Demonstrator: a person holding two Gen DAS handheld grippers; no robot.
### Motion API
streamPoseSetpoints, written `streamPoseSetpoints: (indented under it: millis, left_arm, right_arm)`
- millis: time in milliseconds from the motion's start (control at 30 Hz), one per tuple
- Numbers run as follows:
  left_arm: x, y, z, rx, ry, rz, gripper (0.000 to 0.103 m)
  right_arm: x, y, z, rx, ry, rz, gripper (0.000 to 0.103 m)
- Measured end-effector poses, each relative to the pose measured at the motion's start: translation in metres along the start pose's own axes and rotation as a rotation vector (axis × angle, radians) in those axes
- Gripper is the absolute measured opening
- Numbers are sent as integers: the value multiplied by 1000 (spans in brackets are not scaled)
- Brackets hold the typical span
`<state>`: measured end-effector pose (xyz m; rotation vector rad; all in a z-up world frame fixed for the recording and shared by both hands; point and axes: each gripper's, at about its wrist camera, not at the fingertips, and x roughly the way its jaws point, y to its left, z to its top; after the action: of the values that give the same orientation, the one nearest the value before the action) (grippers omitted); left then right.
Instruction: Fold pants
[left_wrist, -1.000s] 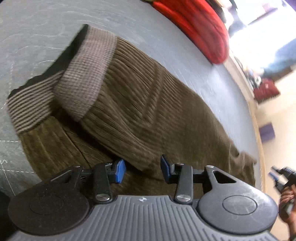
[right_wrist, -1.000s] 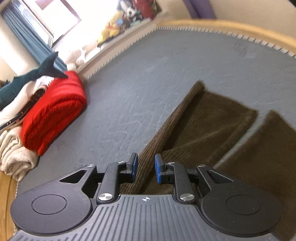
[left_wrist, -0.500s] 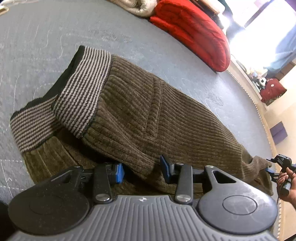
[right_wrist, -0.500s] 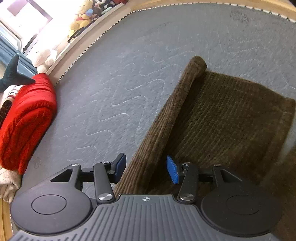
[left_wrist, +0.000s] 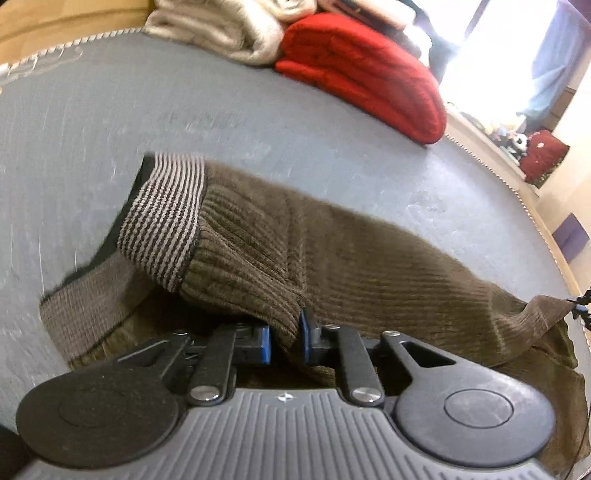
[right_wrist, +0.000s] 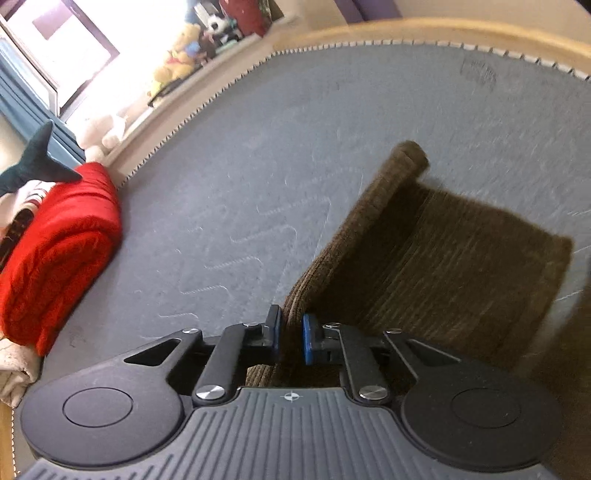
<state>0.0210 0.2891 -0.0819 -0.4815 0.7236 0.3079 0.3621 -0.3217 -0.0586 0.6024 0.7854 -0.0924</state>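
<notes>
Brown corduroy pants (left_wrist: 369, 266) with a striped grey waistband (left_wrist: 162, 218) lie on a grey quilted mattress (left_wrist: 110, 122). My left gripper (left_wrist: 284, 338) is shut on a raised fold of the pants near the waist. My right gripper (right_wrist: 291, 338) is shut on the rolled edge of a pant leg (right_wrist: 424, 266), lifting it off the mattress (right_wrist: 240, 184). The right gripper also shows small at the far right of the left wrist view (left_wrist: 581, 302), at the leg's end.
A folded red blanket (left_wrist: 362, 70) and cream blankets (left_wrist: 229, 29) lie at the far side of the mattress; the red blanket also shows at left in the right wrist view (right_wrist: 59, 251). Stuffed toys (right_wrist: 177, 62) sit on a ledge past the wooden bed edge (right_wrist: 443, 31).
Both grippers have closed on the pants: the left on the fold near the waist, the right on the leg's rolled edge. Both have lifted the cloth a little.
</notes>
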Motion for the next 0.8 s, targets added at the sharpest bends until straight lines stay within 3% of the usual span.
streamPoseSetpoints:
  millis: [267,433,533,667,733,800]
  left_arm:
    - [-45,-3,31,125,-58,-66,11]
    - [-66,16,29,191,-37,-107,11]
    - [-64,24,27,166,10,-135,11]
    - [-38,27,30,97,116,-137,13]
    - [-24,33,32,53,175,-138,15]
    - [-16,40,35,4,197,-130,26]
  right_arm:
    - [-109,-17,4,-49,-82,27,10]
    - [-187,-66,-32,-78,-123,26,10]
    - [-212,-111,-64,-10,-56,-10,10]
    - [-208,-153,-92,79,93,-38,10]
    - [-202,-156,-94,6,117,-48,11]
    - [-195,-158,-93,-38,126,-44,12]
